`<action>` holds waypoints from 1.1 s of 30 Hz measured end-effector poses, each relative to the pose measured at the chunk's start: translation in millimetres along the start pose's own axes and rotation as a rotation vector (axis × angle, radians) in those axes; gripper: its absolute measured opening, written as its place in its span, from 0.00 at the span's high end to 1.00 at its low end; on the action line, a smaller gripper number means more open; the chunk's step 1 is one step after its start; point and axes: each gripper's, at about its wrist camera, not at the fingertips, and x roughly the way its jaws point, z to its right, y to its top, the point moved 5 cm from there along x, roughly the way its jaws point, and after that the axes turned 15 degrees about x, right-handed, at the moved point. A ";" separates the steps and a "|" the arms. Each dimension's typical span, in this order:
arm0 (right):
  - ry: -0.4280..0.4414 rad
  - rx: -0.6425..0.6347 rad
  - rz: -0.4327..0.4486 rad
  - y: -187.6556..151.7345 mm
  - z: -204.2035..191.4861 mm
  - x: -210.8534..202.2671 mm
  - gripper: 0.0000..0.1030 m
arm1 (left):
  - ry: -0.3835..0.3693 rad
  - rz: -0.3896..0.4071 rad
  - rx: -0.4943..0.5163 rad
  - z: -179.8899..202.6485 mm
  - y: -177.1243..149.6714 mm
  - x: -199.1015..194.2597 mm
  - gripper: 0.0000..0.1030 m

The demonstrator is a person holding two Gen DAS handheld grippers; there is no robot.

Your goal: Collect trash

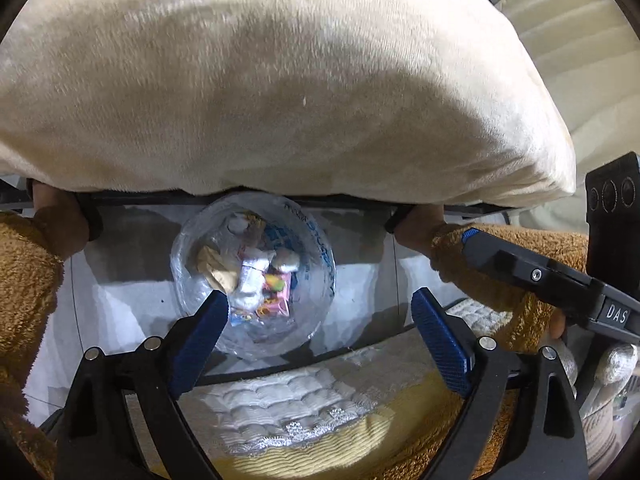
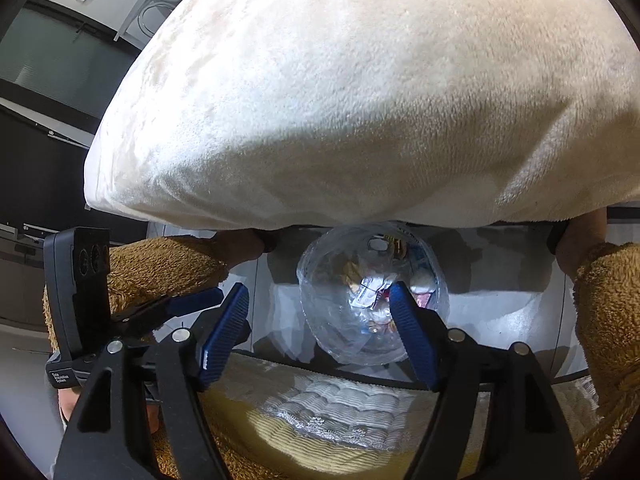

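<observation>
A clear plastic trash bag (image 1: 256, 276) stands open on the pale floor and holds several wrappers and crumpled papers; it also shows in the right wrist view (image 2: 372, 292). My left gripper (image 1: 320, 332) is open and empty, held above the bag's near side. My right gripper (image 2: 320, 320) is open and empty, also above the bag; it shows from the side in the left wrist view (image 1: 520, 264). The left gripper's body (image 2: 80, 280) shows at the left of the right wrist view.
A large cream plush cushion (image 1: 280, 80) fills the upper half of both views, above the bag (image 2: 360, 100). Another person's hands in brown fleece sleeves (image 1: 24, 272) hold a dark bar under it. A quilted white and yellow cushion (image 1: 300, 412) lies below the grippers.
</observation>
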 end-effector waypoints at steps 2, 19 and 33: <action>-0.004 -0.026 0.041 1.5 -3.4 -5.8 0.30 | 0.015 0.028 0.017 1.4 3.3 -7.2 0.12; -0.011 -0.242 0.436 5.7 -31.5 -77.8 0.29 | 0.177 0.403 0.229 31.4 34.3 -86.5 0.12; -0.071 -0.326 0.664 7.4 -40.0 -117.2 0.15 | 0.304 0.620 0.344 47.0 44.9 -139.1 0.06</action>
